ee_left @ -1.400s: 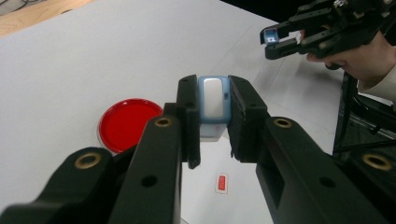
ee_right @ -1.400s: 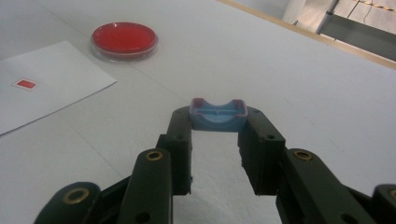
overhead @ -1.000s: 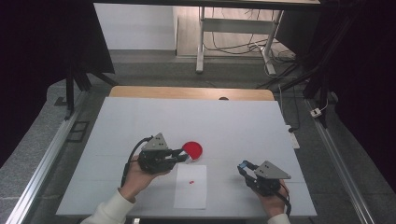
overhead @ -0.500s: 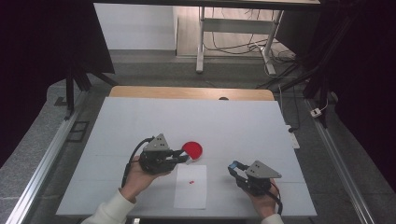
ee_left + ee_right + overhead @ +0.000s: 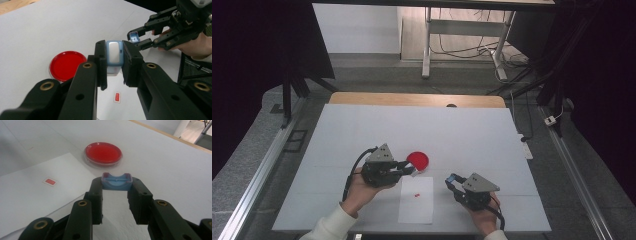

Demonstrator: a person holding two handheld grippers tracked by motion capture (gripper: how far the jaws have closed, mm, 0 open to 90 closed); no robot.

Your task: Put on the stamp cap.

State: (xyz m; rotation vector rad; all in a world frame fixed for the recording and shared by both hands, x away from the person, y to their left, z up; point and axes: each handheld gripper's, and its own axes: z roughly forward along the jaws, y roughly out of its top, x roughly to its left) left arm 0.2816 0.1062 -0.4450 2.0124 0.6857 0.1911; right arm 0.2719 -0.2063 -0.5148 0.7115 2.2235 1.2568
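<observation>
1. High view: a white table top (image 5: 362, 125) with a wooden strip along its far edge stands on a grey floor; a metal frame and loose cables sit beyond, with dark curtains at both sides. A sheet of paper (image 5: 417, 200) lies near the front edge and carries a small red mark (image 5: 417, 194). A red dish (image 5: 418, 159) rests just beyond the sheet. The left gripper (image 5: 410, 169) points at the dish; the right gripper (image 5: 452, 179) lies right of the sheet. What the jaws hold is too small to make out here.

2. Left gripper view: the jaws clamp a light blue case (image 5: 114, 53) with a white face. Its lower part is hidden between the pads. The right gripper (image 5: 136, 40) shows beyond.

3. Right gripper view: the jaws pinch a small blue cap (image 5: 116, 181), hollow side up, above bare table just before the dish (image 5: 103, 153).
</observation>
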